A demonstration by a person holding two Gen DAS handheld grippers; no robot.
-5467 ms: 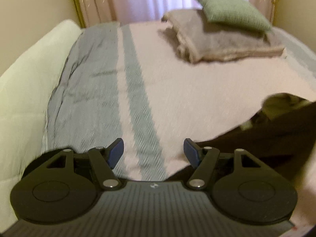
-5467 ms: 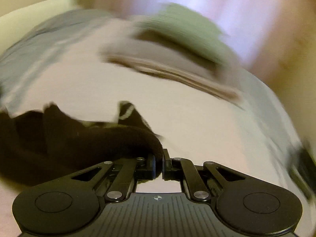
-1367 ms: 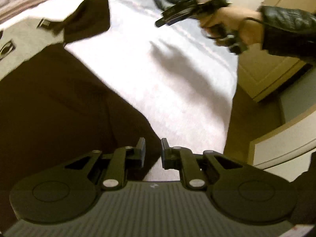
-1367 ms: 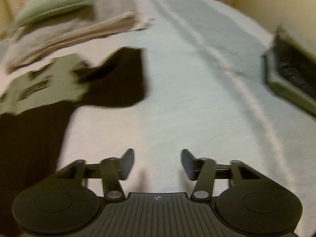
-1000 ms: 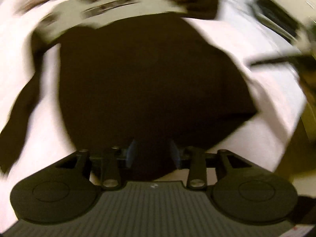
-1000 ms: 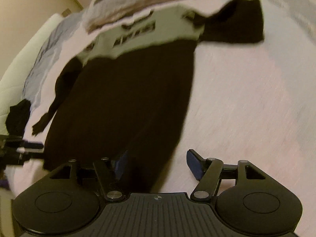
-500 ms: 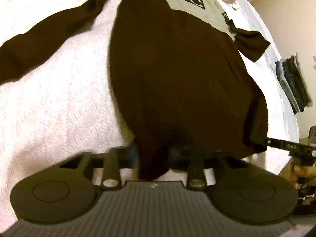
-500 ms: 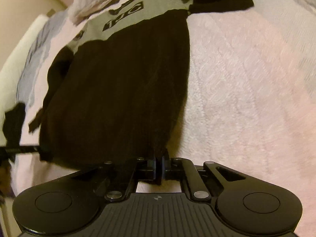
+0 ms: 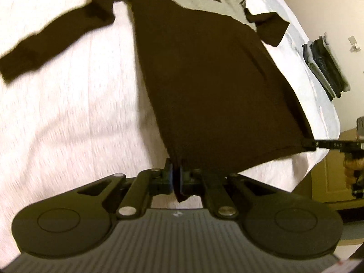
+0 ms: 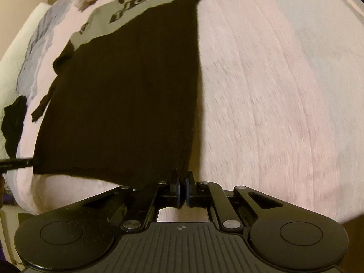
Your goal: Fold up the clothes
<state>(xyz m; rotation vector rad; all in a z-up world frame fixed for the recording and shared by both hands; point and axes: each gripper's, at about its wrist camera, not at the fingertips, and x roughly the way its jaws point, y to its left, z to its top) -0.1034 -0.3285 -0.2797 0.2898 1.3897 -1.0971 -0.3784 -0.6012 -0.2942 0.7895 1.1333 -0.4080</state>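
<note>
A pale quilted bed (image 9: 68, 118) lies mostly bare, with wide room left and right of the dark sweater (image 9: 211, 86) spread flat along it, hem at the near edge. The left gripper (image 9: 175, 178) and right gripper (image 10: 182, 190) each clench a hem corner. Only the left wrist view shows folded clothes (image 9: 325, 68) by the far edge; only the right shows a dark garment (image 10: 13, 122) beyond the sleeve.

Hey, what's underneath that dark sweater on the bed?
The sweater lies flat on a pale quilted bedspread, which shows all around it. Both grippers, left and right, pinch its bottom hem. Whatever lies directly beneath the fabric is covered.
</note>
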